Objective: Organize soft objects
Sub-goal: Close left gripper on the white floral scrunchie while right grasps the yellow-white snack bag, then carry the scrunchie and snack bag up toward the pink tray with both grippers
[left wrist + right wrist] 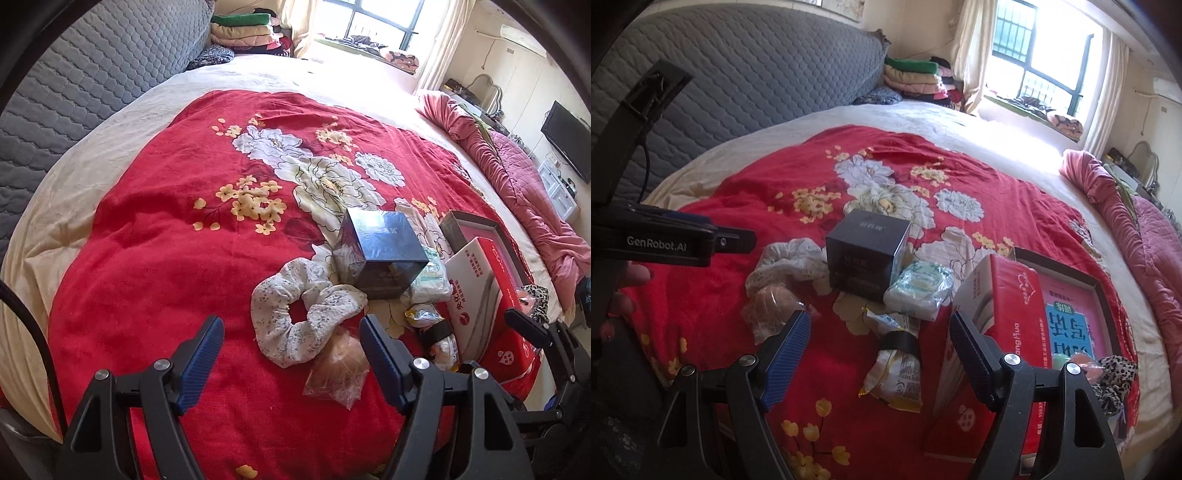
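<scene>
Scrunchie (301, 317) lies left of the box (380, 254) (touching it).

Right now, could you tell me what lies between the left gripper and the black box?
The left wrist view shows the floral scrunchie lying between the open left gripper and the black box, with a clear bag beside it.

Left hand-held gripper (291, 343) gapes around floral scrunchie (295, 314).
</scene>
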The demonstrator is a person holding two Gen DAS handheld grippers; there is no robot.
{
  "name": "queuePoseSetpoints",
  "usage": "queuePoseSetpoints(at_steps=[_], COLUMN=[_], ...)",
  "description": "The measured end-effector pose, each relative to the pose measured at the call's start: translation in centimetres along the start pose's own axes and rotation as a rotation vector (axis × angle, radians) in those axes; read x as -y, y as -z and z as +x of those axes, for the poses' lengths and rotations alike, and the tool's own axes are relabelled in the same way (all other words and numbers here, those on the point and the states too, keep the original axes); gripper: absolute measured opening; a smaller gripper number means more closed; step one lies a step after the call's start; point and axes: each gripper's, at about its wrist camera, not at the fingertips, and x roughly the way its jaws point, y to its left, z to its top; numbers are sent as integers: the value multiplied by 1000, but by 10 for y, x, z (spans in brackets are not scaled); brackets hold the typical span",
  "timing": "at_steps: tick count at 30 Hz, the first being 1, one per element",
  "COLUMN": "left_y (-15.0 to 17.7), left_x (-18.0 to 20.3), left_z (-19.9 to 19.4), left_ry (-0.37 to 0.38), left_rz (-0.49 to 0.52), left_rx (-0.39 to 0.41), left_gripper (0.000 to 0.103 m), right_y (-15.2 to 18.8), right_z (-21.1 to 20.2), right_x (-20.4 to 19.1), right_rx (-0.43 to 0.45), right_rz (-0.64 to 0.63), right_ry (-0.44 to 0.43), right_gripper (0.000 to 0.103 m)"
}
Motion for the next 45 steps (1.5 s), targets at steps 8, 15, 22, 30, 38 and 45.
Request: queuePoseSetpoints(at_steps=[8,15,22,30,38,45], left_y=[4,3,-1,-4,-6,-8], left_x=[-13,-23,-30,-33,-29,-19], left_z=[19,35,52,79,90,98], left_ry=[8,25,27,7,-35,-63], left_rz=[-24,-45,-75,-80,-48,23], left_rx=[-35,-55,-82,-120,-127,-118], left_gripper=[75,75,75,75,75,67], right_y=[5,5,15,19,18,14], right_z=[44,73,93,108,116,109], right_x=[-17,-19,-22,-18,-14,2], right_rx=[-141,-218,-281,-284,-262,-234], right_rz=[-72,-125,-183,-189,-186,-113], right_ry=[77,161,207,209,190,102], right_gripper=[79,75,60,60,48,38])
